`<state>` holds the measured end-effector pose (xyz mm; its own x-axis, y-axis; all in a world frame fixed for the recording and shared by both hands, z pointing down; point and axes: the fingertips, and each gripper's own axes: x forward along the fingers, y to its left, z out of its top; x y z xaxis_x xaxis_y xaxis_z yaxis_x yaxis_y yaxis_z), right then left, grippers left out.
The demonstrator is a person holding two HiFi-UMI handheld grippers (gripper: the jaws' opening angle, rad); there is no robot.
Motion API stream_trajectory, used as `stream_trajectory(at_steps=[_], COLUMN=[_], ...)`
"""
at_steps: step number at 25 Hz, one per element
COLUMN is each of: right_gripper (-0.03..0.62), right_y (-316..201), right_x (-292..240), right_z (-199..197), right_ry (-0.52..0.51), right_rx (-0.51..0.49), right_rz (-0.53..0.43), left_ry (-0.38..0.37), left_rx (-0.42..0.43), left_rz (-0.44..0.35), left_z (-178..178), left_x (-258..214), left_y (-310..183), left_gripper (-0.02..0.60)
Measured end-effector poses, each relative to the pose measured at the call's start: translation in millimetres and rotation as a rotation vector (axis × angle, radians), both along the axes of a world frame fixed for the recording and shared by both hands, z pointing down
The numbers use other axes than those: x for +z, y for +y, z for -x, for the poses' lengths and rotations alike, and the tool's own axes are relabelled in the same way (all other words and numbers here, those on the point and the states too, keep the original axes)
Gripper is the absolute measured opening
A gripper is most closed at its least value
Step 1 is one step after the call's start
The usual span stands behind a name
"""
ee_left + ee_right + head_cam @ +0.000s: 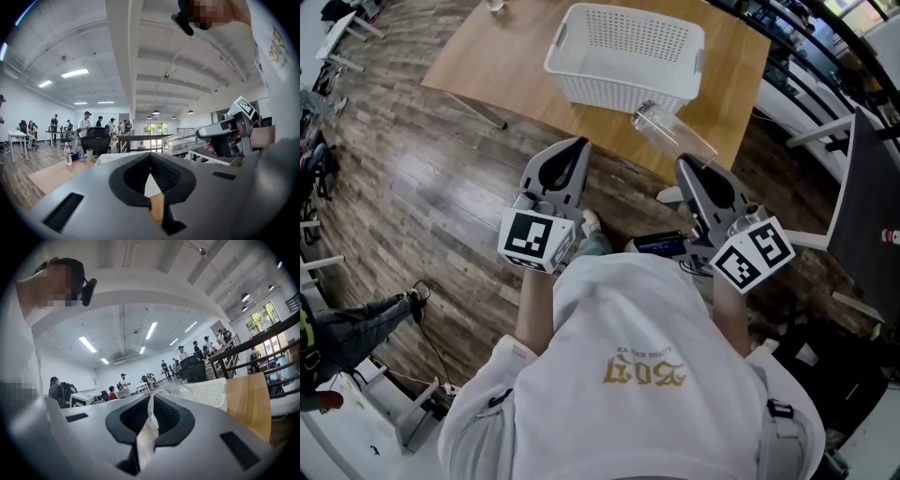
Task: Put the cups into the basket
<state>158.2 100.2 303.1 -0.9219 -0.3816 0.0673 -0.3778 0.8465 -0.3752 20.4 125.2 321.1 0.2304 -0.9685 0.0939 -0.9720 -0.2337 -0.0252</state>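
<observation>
Plank flooring [441, 187] is running under a wooden table [487, 56], which is carrying a white perforated basket [619, 94] close to its near edge. The right gripper [686, 161] is pinching a clear cup [670, 131] by its thin wall, and the right gripper view is showing the plastic pressed between the two pads. The cup is hanging tilted on its side in the air, outside the basket, with its far end just beside the basket's near wall; whether the two are touching cannot be told. The left gripper [578, 142] is hovering beside the right one, over the floor and short of the table, its jaws pressed together on nothing. At the table's far side a bottle [68, 153] and a second cup [89, 153] are standing next to each other. A person in a white hoodie [628, 375] is holding both grippers, and other people are standing and sitting at desks in the background.
</observation>
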Motion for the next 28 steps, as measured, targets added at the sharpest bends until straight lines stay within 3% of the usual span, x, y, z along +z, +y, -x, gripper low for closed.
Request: stream_trajectory(at_steps=[18,28], right_gripper=[0.026,0.026], right_y=[-65.7,-108.3], right_x=[6.2,5.7], right_z=[97.1,100.3], right_ry=[0.009,0.011], right_rx=[0.16,0.214], right_rz=[-0.003,-0.01], left_ry=[0.001,0.003], left_rx=[0.109,0.135], left_rz=[0.003,-0.009], left_z=[117.1,130.6], left_x=[2.7,-1.0], left_y=[-73.9,-121.8], left_gripper=[0.008,0.008])
